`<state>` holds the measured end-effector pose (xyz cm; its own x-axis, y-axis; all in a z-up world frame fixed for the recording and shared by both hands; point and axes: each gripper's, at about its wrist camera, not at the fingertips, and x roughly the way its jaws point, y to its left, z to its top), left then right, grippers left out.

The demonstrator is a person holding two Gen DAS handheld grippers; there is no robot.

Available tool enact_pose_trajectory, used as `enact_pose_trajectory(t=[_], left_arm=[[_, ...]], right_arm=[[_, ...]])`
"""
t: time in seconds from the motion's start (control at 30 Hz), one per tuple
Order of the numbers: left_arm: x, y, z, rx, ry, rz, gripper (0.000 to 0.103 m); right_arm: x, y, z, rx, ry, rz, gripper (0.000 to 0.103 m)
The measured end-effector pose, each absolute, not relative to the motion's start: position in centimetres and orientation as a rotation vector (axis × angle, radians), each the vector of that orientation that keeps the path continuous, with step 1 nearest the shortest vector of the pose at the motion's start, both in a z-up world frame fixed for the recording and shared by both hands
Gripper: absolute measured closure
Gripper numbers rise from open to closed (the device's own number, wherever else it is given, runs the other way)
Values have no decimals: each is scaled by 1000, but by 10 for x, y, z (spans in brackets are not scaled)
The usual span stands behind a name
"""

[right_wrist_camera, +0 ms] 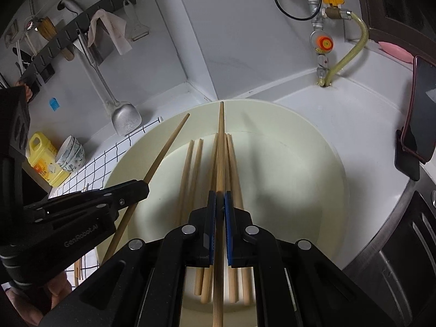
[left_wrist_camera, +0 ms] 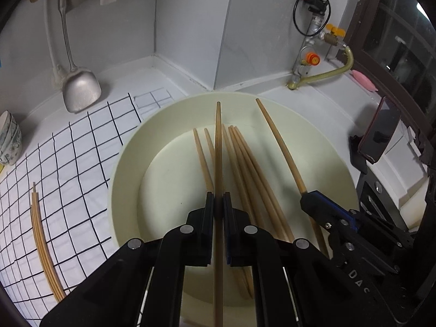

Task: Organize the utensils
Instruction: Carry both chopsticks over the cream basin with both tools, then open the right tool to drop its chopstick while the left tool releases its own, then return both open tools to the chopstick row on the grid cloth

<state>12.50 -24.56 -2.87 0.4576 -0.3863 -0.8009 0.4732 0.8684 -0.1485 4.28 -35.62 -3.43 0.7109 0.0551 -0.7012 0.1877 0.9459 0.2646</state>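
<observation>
On the checked cloth (left_wrist_camera: 68, 169) at the left of the table (left_wrist_camera: 169, 70), a bundle of chopsticks (left_wrist_camera: 43, 242) already lies sorted, its long axis running from the near edge toward the back wall.

The left gripper (left_wrist_camera: 218, 199) is clenched on one chopstick (left_wrist_camera: 218, 141), held over the left half of the basin (left_wrist_camera: 321, 136). The stick runs straight out along the fingers, thin tip toward the back corner and tilted down. The grip sits near mid-length, so the butt sticks well back past the pads; a swing toward the cloth could, I judge, knock that rear end on the basin rim and twist the stick in the pads.

More loose sticks (right_wrist_camera: 196, 179) lie flat on the basin floor, roughly parallel, tips to the back.

The right gripper (right_wrist_camera: 220, 199) is also clenched on a single stick (right_wrist_camera: 221, 141), pointing the same way. The two held sticks are close and nearly parallel; if the hands converge they may cross and lever each other loose. A thin round stick between flat pads can also roll or slide out, dropping back into the basin.
</observation>
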Motion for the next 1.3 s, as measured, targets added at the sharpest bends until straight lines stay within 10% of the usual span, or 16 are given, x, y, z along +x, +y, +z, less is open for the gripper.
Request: enact_pose_trajectory(t=[0.37,0.5,1.3], left_arm=[[130,-245,-37,114,975,-508,89],[125,-234,-26,105,909,-473,27],[65,-50,-16,-10,802,-179,15]], right_arm=[[45,-358,-39,339,787,-97,94],[42,-360,-32,324,766,-122,72],[36,-255,7,187,664,70,45]])
